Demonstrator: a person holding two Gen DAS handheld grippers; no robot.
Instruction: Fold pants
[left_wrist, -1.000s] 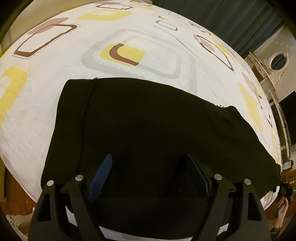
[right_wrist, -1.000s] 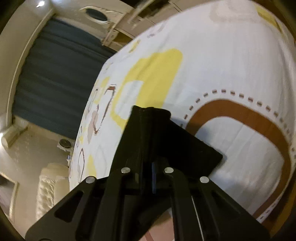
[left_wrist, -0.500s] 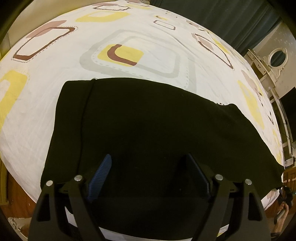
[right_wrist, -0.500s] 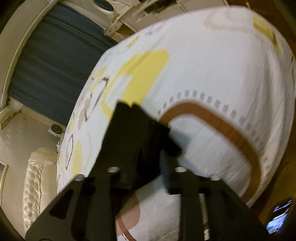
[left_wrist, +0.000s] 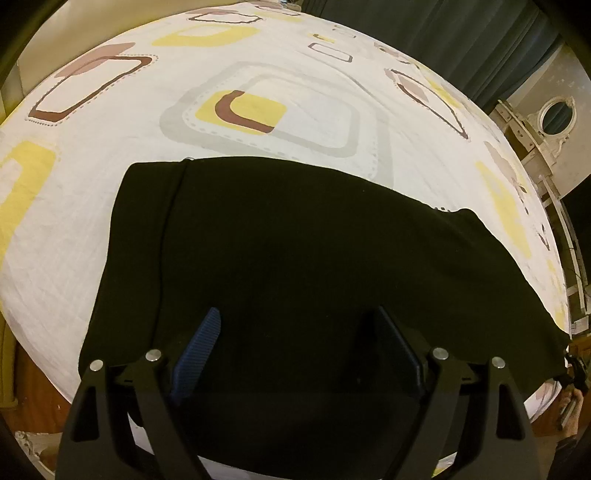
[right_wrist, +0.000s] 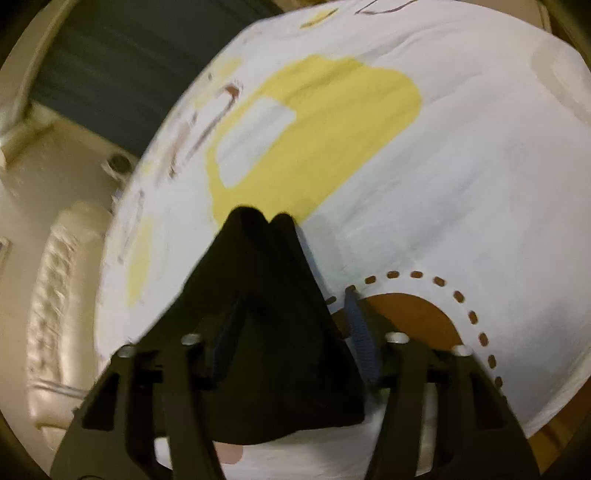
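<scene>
Black pants (left_wrist: 303, 251) lie spread flat on a bed with a white patterned sheet (left_wrist: 277, 110). My left gripper (left_wrist: 299, 343) is open, its jaws wide apart just above the near part of the pants, holding nothing. In the right wrist view an end of the pants (right_wrist: 273, 314) stands bunched in a peak between my right gripper's (right_wrist: 291, 332) spread jaws. The right gripper is open and the cloth sits loose between the blue pads (right_wrist: 360, 332).
The bed edge runs close below both grippers. Dark curtains (left_wrist: 461, 40) hang behind the bed. A white dresser with an oval mirror (left_wrist: 554, 114) stands at the right. A cream tufted seat (right_wrist: 59, 295) is beside the bed in the right wrist view.
My right gripper has opened from shut on the pants end and swung over the bed. My left gripper has stayed open and almost still over the pants.
</scene>
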